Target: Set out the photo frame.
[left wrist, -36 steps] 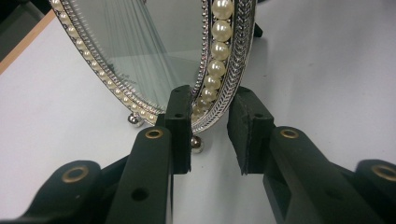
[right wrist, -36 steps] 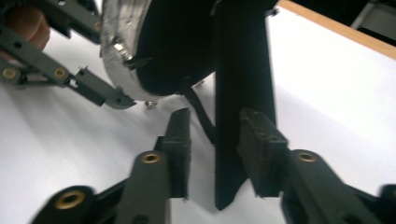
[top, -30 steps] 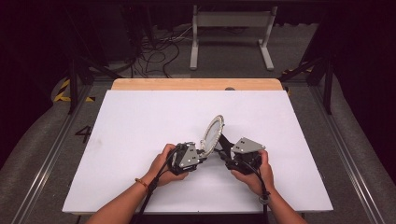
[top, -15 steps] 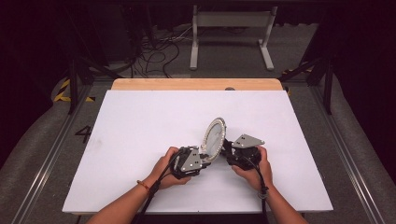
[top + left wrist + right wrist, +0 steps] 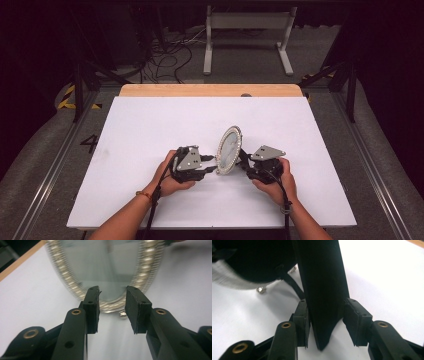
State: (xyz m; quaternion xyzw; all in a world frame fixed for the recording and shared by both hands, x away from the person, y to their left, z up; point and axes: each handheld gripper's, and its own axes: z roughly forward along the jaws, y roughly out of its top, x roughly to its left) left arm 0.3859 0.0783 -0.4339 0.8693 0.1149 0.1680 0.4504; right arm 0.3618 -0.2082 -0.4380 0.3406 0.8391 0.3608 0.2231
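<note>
Standing nearly upright between the two tongs on the white table [image 5: 150,150]: one oval mirror [image 5: 228,149], tilted slightly back.

- Face: pale grey-blue glass, reflective, turned toward the left gripper [image 5: 212,169].
- Frame: silver band set with a row of small pearl-like beads [image 5: 147,262] all round; fine ribbed wire edging outside the beads.
- Back: black, with a flat black prop stand [image 5: 322,290] reaching down toward the right gripper [image 5: 243,161]; small metal studs [image 5: 261,290] at the lower rim.
- Left gripper: jaws apart and just opening further, tips at the mirror's lower rim, nothing pinched between them.
- Right gripper: behind the mirror, jaws just closing, the prop stand between them, the left pad against it; whether the right pad presses cannot be told.
</note>
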